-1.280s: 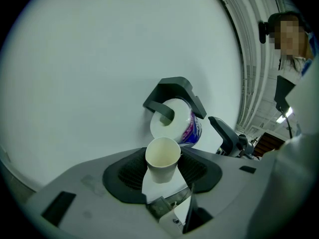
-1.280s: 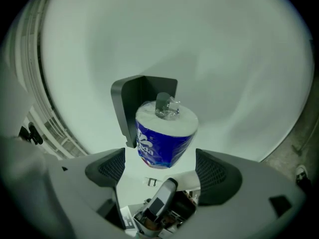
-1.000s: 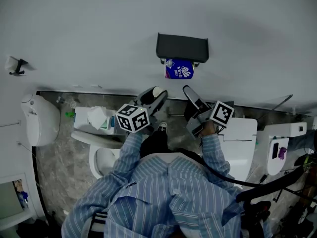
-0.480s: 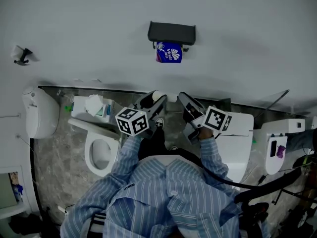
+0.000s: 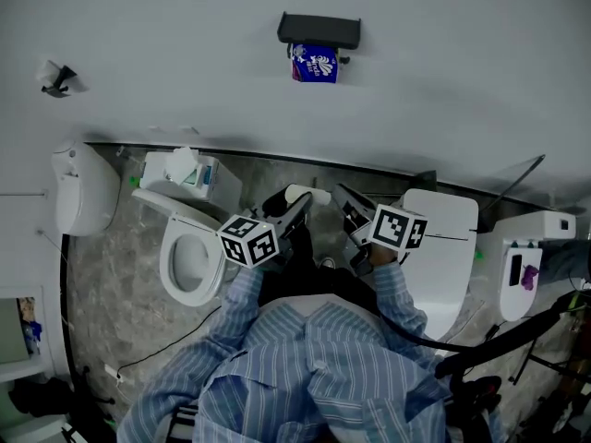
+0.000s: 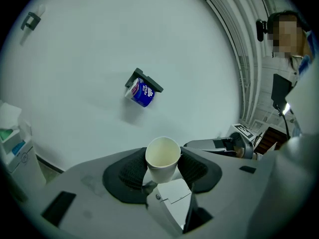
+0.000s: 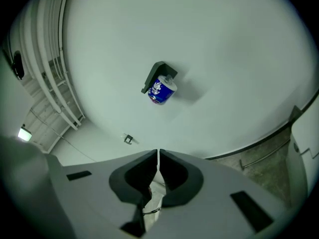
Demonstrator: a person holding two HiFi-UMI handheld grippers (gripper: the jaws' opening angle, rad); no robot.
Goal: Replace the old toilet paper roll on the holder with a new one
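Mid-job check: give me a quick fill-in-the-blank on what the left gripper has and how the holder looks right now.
The left gripper is shut on a cardboard tube coloured ___.
The roll in the dark wall holder has a ___ wrapper.
In the head view, the toilet with its bowl uncovered lies on the person's ___ side.
Missing words: white; blue; left.
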